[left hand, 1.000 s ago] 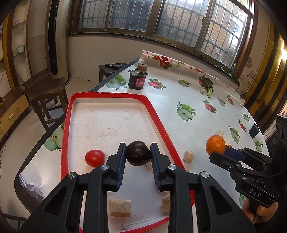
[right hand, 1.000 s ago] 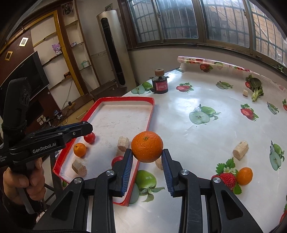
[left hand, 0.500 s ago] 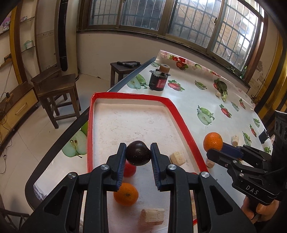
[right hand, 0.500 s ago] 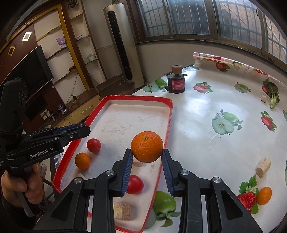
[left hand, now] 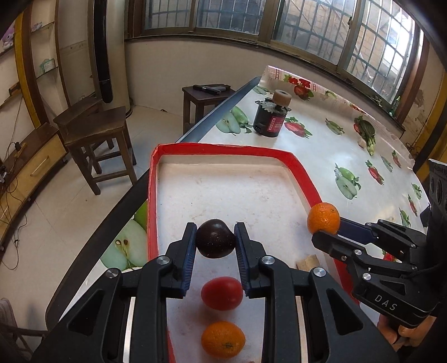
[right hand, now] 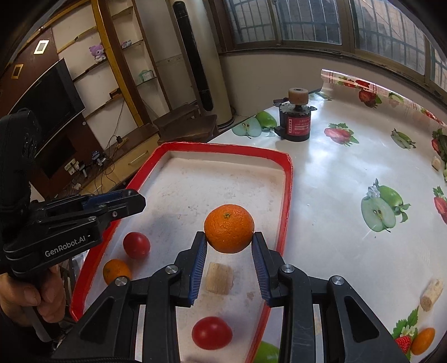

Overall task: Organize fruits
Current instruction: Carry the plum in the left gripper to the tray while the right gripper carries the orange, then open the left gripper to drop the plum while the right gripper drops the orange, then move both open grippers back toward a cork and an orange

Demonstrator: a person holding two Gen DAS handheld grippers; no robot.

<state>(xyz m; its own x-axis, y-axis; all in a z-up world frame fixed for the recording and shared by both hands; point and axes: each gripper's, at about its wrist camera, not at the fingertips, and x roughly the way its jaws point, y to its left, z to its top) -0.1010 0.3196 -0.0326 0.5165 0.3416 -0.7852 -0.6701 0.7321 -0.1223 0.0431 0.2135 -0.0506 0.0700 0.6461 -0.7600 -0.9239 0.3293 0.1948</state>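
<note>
left claw point(left hand: 215, 245) holds round dark plum point(left hand: 214, 241) | right claw point(right hand: 229, 247) holds round orange point(right hand: 229, 228) | both fruits hang right over the red-rimmed white tray point(right hand: 287, 195) on the table point(right hand: 335, 173), straight below

windows point(left hand: 279, 19) w/ metal grilles, 12 o'clock, daylight in | walls cream | floor point(left hand: 56, 212) pale tile | wooden stools point(left hand: 95, 131) 10 o'clock | tall standing AC unit point(right hand: 195, 55) 12 o'clock | yellow-framed shelves point(right hand: 111, 55) 11 o'clock | dark TV point(right hand: 47, 95) 9 o'clock | low drawer cabinet point(left hand: 25, 167) 9 o'clock
</note>
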